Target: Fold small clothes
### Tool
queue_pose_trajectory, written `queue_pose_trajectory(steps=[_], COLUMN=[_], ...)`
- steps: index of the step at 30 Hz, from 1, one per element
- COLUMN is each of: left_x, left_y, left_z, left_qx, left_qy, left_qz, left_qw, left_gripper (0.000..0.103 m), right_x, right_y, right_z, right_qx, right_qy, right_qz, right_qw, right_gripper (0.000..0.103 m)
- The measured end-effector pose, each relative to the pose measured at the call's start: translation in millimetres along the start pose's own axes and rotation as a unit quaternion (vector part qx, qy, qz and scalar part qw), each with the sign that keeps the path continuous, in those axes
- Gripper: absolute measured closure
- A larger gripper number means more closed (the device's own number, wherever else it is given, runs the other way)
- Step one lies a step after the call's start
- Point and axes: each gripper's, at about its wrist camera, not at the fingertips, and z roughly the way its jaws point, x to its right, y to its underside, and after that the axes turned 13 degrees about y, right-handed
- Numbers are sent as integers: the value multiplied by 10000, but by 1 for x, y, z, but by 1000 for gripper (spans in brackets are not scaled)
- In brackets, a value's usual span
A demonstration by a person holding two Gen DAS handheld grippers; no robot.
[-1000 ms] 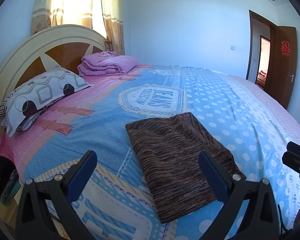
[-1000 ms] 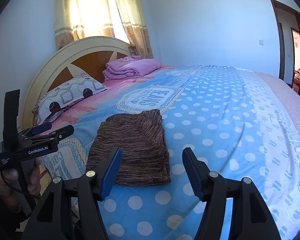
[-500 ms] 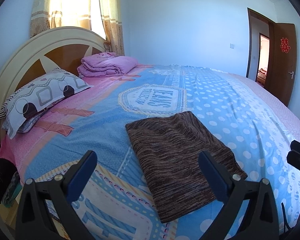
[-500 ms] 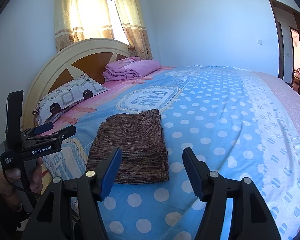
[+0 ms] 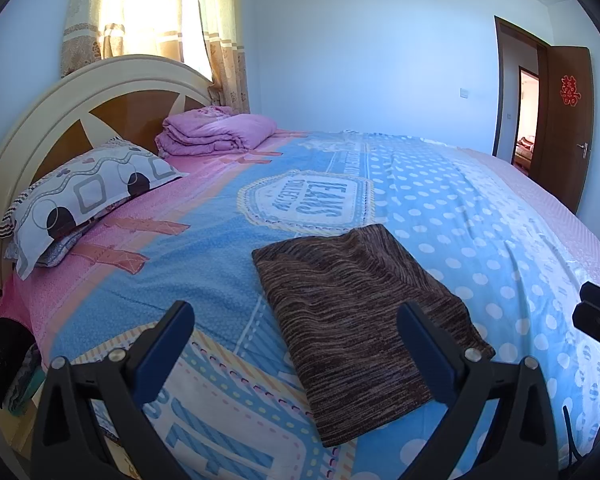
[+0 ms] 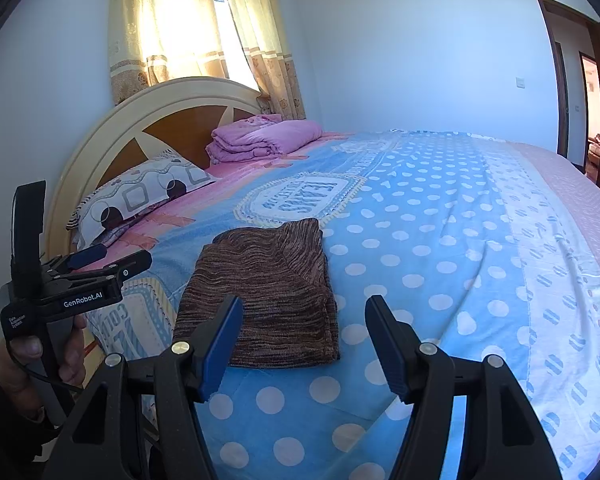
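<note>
A brown striped knit garment (image 5: 360, 312) lies folded into a flat rectangle on the blue dotted bedspread (image 5: 480, 216); it also shows in the right wrist view (image 6: 268, 288). My left gripper (image 5: 296, 344) is open and empty, held back from the garment's near edge. My right gripper (image 6: 304, 340) is open and empty, just short of the garment's near right corner. The left gripper also shows in the right wrist view (image 6: 96, 258), held in a hand at the bed's left side.
A patterned pillow (image 5: 84, 196) and a folded pink quilt (image 5: 216, 130) lie by the curved headboard (image 5: 60, 120). A brown door (image 5: 560, 128) stands open at the far right. Dark items (image 5: 4, 360) sit on the floor beside the bed.
Both grippers have drifted back slightly from the bed and stay open. The folded garment has not moved.
</note>
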Motion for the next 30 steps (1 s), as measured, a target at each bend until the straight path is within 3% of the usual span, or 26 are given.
queue_pose_trajectory(steps=[16,30], left_x=[-4,-16], left_y=[-1,-11], left_z=[1,-10], left_qx=[-125,159], left_qy=[69,-102], left_qz=[57,-7], left_qw=[9999,9998], left_gripper=[0,0], right_x=[-3,-6], right_y=[-1,-4], right_z=[-6,-19], right_qx=[155,471], right_qy=[17,-7], right_qz=[-56,-123], right_qw=[9999,9988], right_gripper=[38,38])
